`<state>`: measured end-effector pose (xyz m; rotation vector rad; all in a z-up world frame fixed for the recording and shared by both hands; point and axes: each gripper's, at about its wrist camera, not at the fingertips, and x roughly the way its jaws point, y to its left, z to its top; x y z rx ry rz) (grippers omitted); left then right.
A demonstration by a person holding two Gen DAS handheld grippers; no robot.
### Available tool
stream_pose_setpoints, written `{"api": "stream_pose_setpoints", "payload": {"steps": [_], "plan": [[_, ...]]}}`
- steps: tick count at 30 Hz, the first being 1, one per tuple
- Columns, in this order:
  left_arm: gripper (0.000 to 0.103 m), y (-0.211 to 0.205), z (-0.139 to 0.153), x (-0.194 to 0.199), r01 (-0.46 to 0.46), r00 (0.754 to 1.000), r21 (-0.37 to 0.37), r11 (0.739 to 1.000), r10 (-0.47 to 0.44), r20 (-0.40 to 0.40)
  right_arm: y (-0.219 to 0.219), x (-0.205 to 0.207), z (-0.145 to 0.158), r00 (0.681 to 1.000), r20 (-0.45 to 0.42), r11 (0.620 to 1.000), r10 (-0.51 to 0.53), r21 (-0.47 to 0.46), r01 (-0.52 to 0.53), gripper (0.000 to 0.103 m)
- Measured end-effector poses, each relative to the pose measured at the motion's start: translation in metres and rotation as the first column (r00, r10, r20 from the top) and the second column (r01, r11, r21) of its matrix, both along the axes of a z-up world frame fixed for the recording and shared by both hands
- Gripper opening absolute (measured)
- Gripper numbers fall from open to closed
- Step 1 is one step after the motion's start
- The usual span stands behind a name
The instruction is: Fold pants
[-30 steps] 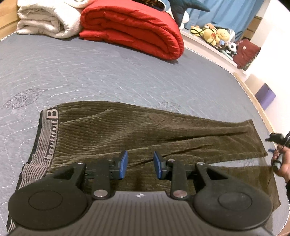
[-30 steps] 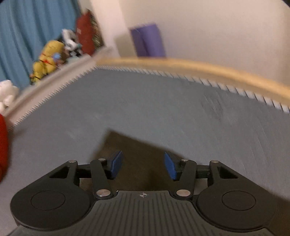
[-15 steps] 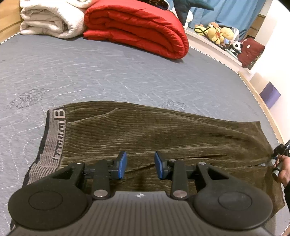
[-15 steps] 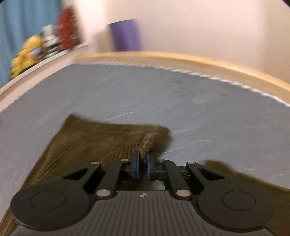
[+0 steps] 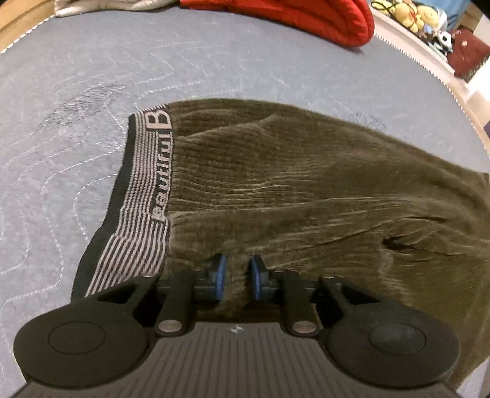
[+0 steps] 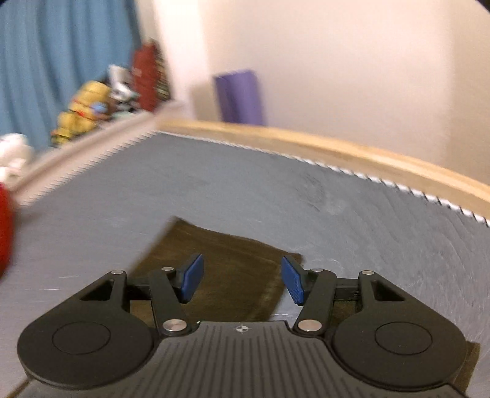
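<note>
Olive corduroy pants (image 5: 291,183) lie flat on the grey quilted bed, with the striped waistband (image 5: 144,196) at the left and the legs running right. My left gripper (image 5: 238,277) is low at the near edge of the pants just right of the waistband; its blue pads stand a little apart with a ridge of fabric between them. My right gripper (image 6: 242,281) is wide open and empty above the leg hem (image 6: 226,257) at the other end of the pants.
A red folded duvet (image 5: 306,15) and a white blanket (image 5: 101,6) lie at the far side of the bed. Stuffed toys (image 6: 82,113) line a ledge by a blue curtain. The wooden bed frame (image 6: 337,150) and a purple box (image 6: 239,95) lie beyond the hem.
My left gripper has moved down and left to the pants' near edge by the waistband, and its jaws have narrowed around fabric. My right gripper, shut on the hem half a second ago, has opened.
</note>
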<state>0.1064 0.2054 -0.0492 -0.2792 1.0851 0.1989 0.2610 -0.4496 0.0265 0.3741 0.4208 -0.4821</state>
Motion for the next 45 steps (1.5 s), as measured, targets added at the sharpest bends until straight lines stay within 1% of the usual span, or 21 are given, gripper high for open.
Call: {"api": "stream_pose_setpoints", "payload": {"steps": [1,3,5,7,10,13,15,17,19,21,23,24,25,27,28,30,33,34,37,40,45], "plan": [[0.03,-0.002,0.006,-0.003,0.006,1.0,0.004,1.0,-0.007,0.016,0.008,-0.014,0.012,0.998,0.029,0.999,0.048,0.002,-0.048,0.06],[0.036,-0.006,0.02,-0.01,0.02,0.998,0.031,0.999,-0.022,0.056,0.029,-0.045,0.036,0.986,0.078,0.989,0.147,-0.012,-0.146,0.067],[0.037,-0.01,0.032,-0.019,0.03,0.995,0.054,0.998,-0.035,0.09,0.05,-0.076,0.052,0.966,0.11,0.972,0.235,-0.04,-0.232,0.073],[0.038,-0.014,0.043,-0.027,0.041,0.992,0.038,0.998,-0.045,0.116,0.071,-0.106,0.062,0.94,0.128,0.949,0.316,-0.061,-0.311,0.075],[0.043,-0.021,0.06,-0.04,0.068,0.982,0.034,0.997,-0.073,0.174,0.097,-0.145,0.069,0.898,0.146,0.91,0.415,-0.053,-0.412,0.077],[0.043,-0.028,0.065,-0.049,0.086,0.974,0.06,0.995,-0.096,0.204,0.123,-0.175,0.068,0.855,0.146,0.866,0.498,-0.039,-0.498,0.08],[0.043,-0.027,0.065,-0.054,0.087,0.973,0.069,0.994,-0.1,0.209,0.137,-0.187,0.066,0.832,0.137,0.841,0.538,-0.018,-0.54,0.082],[0.043,-0.023,0.062,-0.057,0.081,0.974,0.071,0.994,-0.094,0.206,0.15,-0.192,0.06,0.804,0.139,0.811,0.579,0.002,-0.585,0.082],[0.043,-0.016,0.057,-0.06,0.064,0.976,0.077,0.995,-0.079,0.203,0.163,-0.197,0.055,0.784,0.142,0.793,0.605,-0.025,-0.608,0.082],[0.043,-0.009,0.054,-0.06,0.048,0.977,0.081,0.996,-0.063,0.204,0.169,-0.195,0.047,0.78,0.121,0.789,0.614,-0.05,-0.613,0.083],[0.04,-0.003,0.053,-0.061,0.034,0.977,0.081,0.996,-0.051,0.209,0.172,-0.189,0.043,0.779,0.1,0.785,0.619,-0.037,-0.618,0.083],[0.029,0.0,0.055,-0.061,0.023,0.974,0.082,0.996,-0.041,0.223,0.172,-0.186,0.042,0.771,0.107,0.777,0.627,-0.018,-0.629,0.083],[0.014,0.003,0.056,-0.061,0.014,0.972,0.084,0.996,-0.034,0.233,0.172,-0.185,0.04,0.764,0.104,0.769,0.637,-0.007,-0.639,0.083],[0.006,0.011,0.063,-0.06,-0.014,0.965,0.088,0.996,-0.01,0.262,0.176,-0.18,0.035,0.762,0.088,0.765,0.641,-0.002,-0.644,0.083],[0.005,0.018,0.067,-0.06,-0.032,0.96,0.072,0.997,0.011,0.28,0.176,-0.179,0.033,0.763,0.083,0.765,0.641,0.004,-0.644,0.083],[0.004,0.031,0.073,-0.057,-0.07,0.954,0.024,0.997,0.06,0.293,0.179,-0.173,0.03,0.752,0.077,0.753,0.655,0.022,-0.658,0.083],[0.004,0.059,0.075,-0.043,-0.15,0.949,-0.089,0.985,0.168,0.268,0.186,-0.17,0.029,0.734,0.065,0.736,0.676,0.004,-0.677,0.083],[0.004,0.065,0.075,-0.037,-0.164,0.948,-0.095,0.982,0.183,0.26,0.189,-0.17,0.03,0.726,0.066,0.728,0.685,-0.006,-0.686,0.083],[0.004,0.072,0.071,-0.01,-0.176,0.954,-0.034,0.984,0.179,0.24,0.195,-0.17,0.033,0.7,0.064,0.703,0.711,-0.035,-0.711,0.083],[0.005,0.075,0.061,0.018,-0.172,0.961,0.011,0.985,0.165,0.22,0.2,-0.17,0.038,0.679,0.058,0.682,0.732,-0.055,-0.729,0.083],[0.008,0.074,0.035,0.073,-0.122,0.978,0.093,0.988,0.103,0.183,0.202,-0.167,0.046,0.666,0.056,0.668,0.744,-0.028,-0.744,0.083]]}}
